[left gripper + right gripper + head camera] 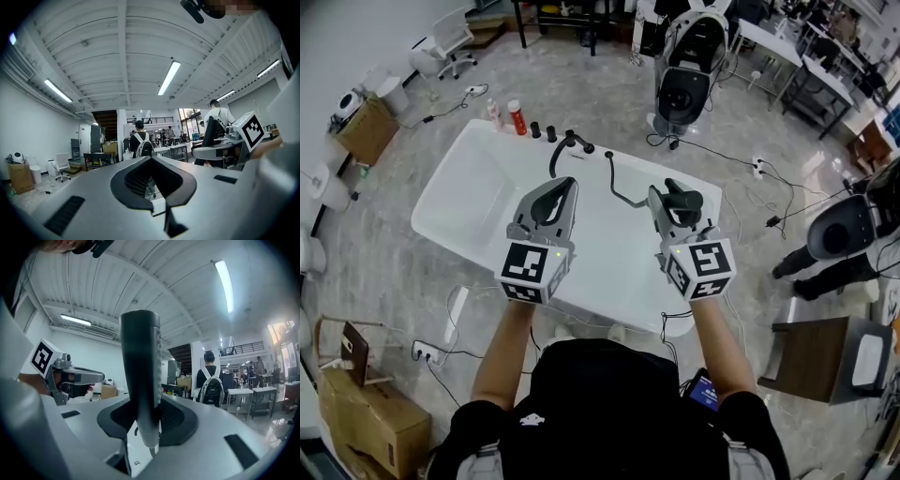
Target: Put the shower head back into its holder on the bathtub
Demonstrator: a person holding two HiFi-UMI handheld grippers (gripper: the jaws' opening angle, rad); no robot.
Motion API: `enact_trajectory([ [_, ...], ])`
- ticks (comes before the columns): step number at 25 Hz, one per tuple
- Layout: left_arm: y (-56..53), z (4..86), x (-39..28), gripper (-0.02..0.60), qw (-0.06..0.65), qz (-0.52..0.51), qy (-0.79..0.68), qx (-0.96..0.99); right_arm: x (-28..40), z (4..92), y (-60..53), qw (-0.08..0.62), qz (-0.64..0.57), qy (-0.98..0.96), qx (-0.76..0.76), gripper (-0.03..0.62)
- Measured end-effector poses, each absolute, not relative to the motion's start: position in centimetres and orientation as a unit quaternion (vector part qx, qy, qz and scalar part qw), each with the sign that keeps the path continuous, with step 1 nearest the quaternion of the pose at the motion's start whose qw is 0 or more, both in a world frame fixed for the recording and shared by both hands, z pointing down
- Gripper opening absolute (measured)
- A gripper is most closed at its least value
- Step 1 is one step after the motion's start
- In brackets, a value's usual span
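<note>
Head view shows my right hand-held gripper (667, 214) clamping the shower head (686, 197) above the bathtub (478, 192), while the left hand-held gripper (551, 202) is closed and empty. I'm mid-carry; next it goes toward the far rim fittings (569, 142).

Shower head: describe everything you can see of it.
The shower head is a dark, smooth, rounded wand that looks like plastic or metal. It stands upright, clamped near its lower end in the right gripper, and is held over the white bathtub. A thin dark hose runs from it toward the black fittings on the tub's far rim. Nothing else touches it.
</note>
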State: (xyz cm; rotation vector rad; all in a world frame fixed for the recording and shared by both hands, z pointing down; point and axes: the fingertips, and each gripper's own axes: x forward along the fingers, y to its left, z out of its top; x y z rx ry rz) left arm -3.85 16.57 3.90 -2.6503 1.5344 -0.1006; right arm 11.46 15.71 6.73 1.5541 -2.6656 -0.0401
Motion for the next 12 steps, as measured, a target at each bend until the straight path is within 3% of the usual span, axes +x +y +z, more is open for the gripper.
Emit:
enact_trajectory([
  [12, 16.8, 7.5, -1.1, 0.014, 0.025, -0.053, 0.518, -0.854, 14.4, 9.8, 14.6, 0.031, 0.001, -0.873, 0.486, 0.121],
])
